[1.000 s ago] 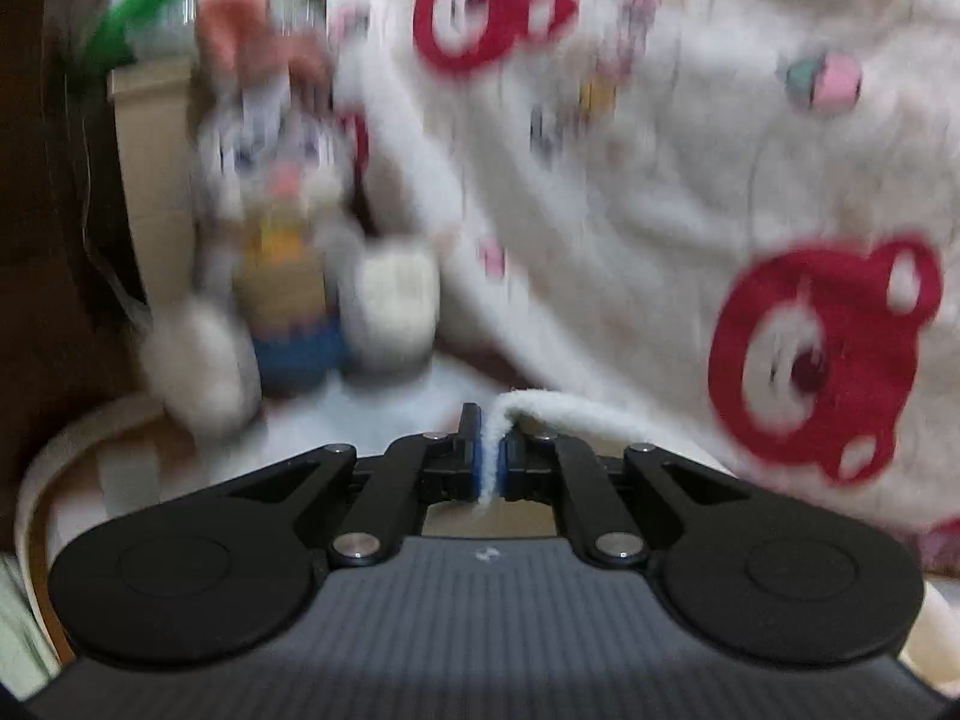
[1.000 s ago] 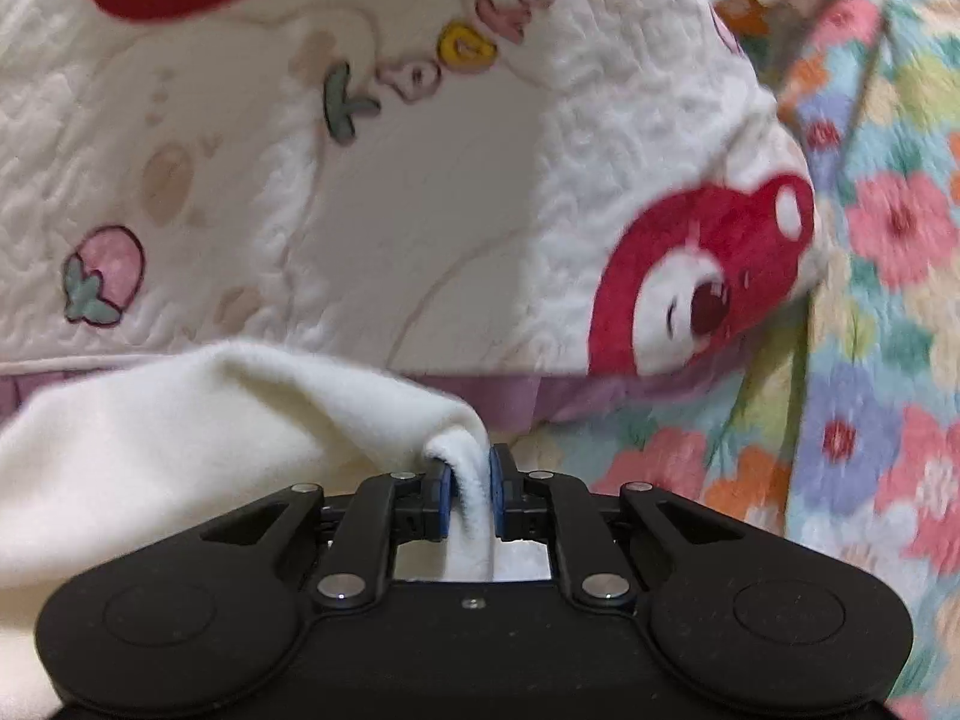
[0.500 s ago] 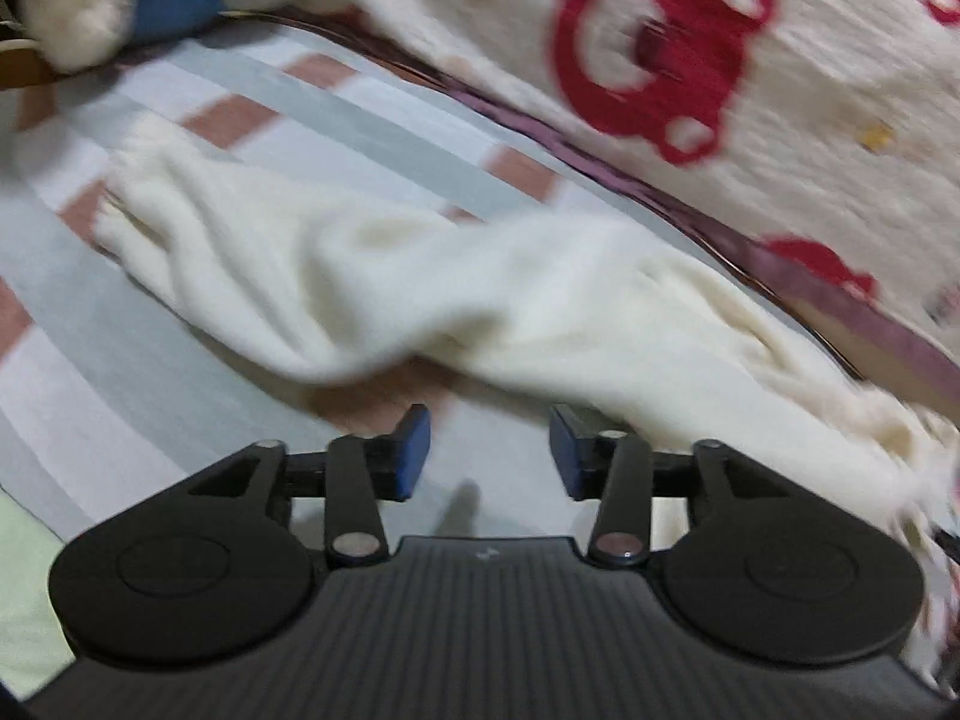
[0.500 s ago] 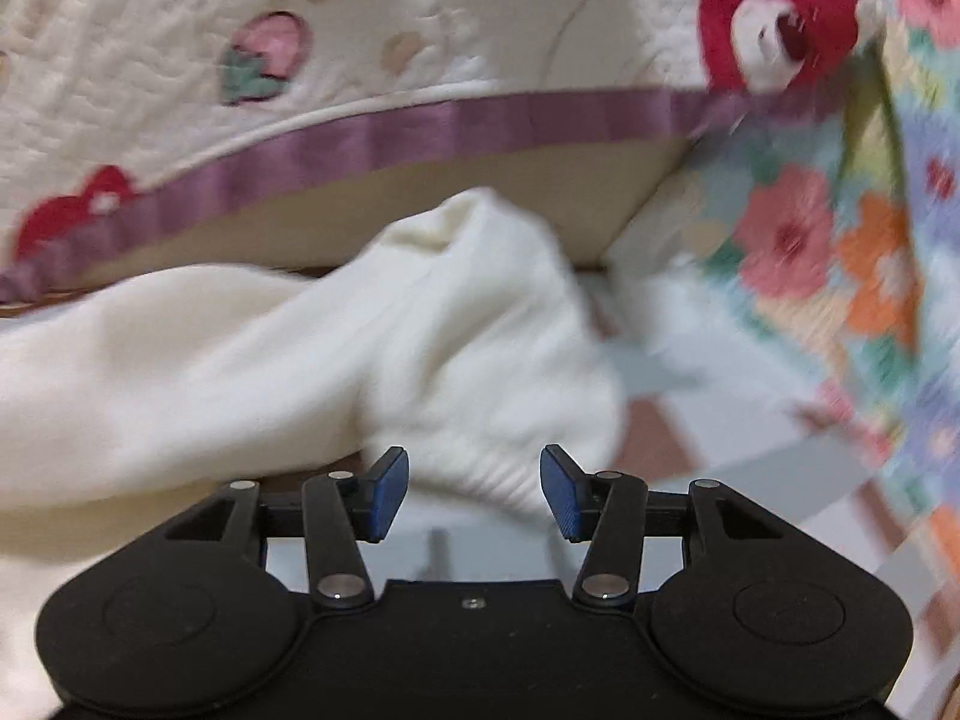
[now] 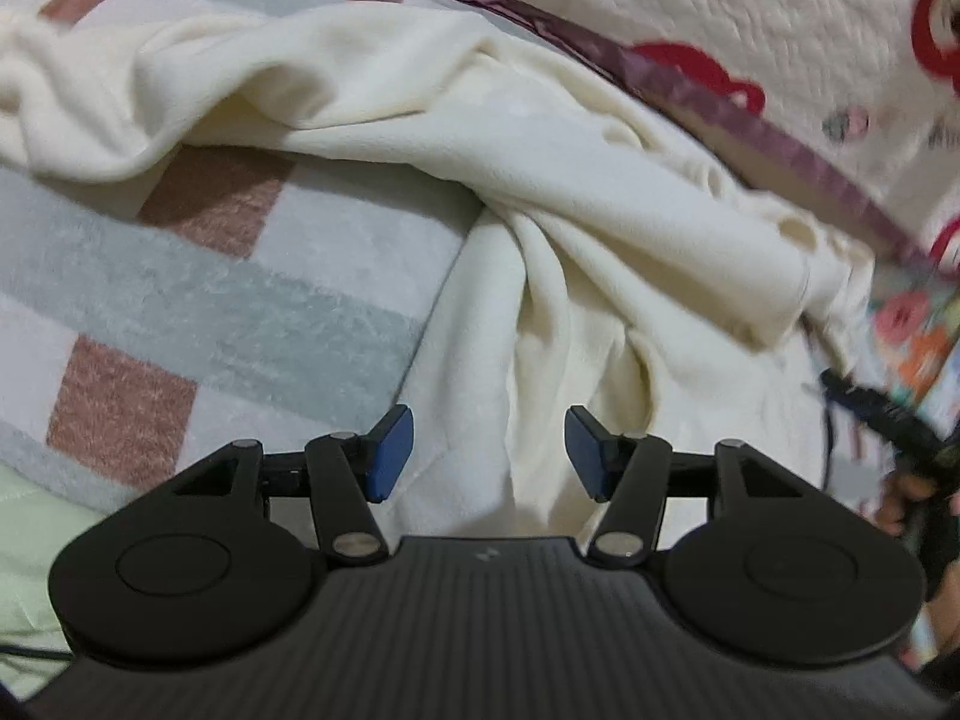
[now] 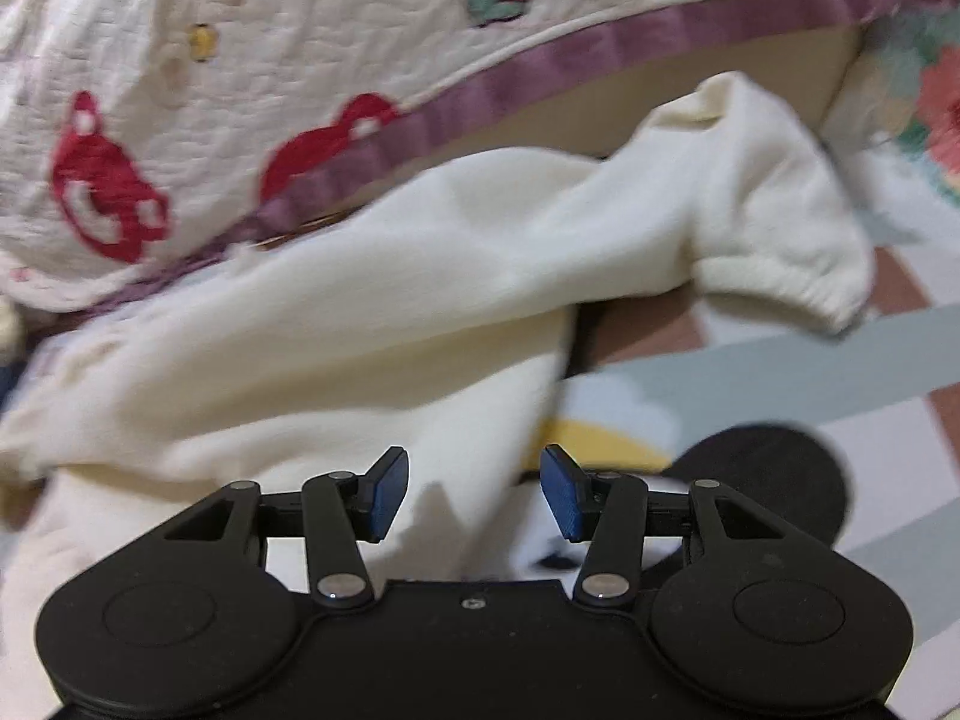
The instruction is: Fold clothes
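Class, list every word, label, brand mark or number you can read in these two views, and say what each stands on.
No readable text in either view.
Left gripper: a small pale mark on its black body, too small to read.
Quilt: only bear and strawberry pictures, no letters.
Cream garment: no label visible.

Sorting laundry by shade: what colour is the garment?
Plain cream garment, clearest in left wrist view.
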The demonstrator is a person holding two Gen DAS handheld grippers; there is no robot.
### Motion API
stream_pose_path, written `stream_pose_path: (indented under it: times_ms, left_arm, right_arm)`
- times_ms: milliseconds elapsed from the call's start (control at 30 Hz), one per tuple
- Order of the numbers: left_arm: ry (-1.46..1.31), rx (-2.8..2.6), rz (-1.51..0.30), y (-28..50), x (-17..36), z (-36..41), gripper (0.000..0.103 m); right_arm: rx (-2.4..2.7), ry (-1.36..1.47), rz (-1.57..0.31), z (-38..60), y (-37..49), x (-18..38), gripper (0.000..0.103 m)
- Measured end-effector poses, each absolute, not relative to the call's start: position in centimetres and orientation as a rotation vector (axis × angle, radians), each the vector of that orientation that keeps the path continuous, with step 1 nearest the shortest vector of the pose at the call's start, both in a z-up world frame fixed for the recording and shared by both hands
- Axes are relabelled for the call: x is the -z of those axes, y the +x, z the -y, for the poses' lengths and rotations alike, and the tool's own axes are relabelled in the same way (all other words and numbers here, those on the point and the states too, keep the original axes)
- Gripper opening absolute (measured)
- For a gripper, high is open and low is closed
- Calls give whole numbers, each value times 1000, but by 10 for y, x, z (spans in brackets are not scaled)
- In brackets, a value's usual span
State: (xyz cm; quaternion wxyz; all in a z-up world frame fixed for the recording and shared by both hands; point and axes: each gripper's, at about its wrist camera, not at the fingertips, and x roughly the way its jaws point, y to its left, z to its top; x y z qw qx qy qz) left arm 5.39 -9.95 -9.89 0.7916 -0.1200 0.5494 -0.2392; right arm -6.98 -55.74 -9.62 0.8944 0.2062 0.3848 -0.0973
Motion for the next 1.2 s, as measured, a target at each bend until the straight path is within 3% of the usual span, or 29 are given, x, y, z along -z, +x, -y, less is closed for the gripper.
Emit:
stream_pose_path:
  times_ms: [233, 400, 433, 467, 533, 733, 933, 1200]
  left_arm:
    - [-230, 518, -1211, 52, 108, 105, 55]
    - [-298, 499, -1226, 60, 115, 96, 55]
    - [-300, 498, -1220, 61, 116, 96, 55]
    - [-302, 501, -1208, 62, 116, 96, 55]
    - [-317, 523, -1164, 65, 113, 98, 55]
    - [-347, 609, -934, 58, 85, 92, 55]
    - [-448, 838, -890, 55, 69, 89, 55]
    - [-56, 986, -860, 22, 57, 142, 66]
  right_arm:
    - [66, 588, -911, 544, -101, 112, 62]
    - [-57, 604, -822, 534, -81, 97, 69]
    - [-82, 605, -802, 531, -77, 94, 63]
    - [-106, 606, -782, 529, -73, 90, 40]
    - [-155, 607, -742, 525, -64, 84, 17]
    - [-300, 608, -620, 512, -38, 63, 15]
    - [-238, 472, -657, 507, 49, 40, 15]
    - [-147, 379, -758, 501, 122, 40, 14]
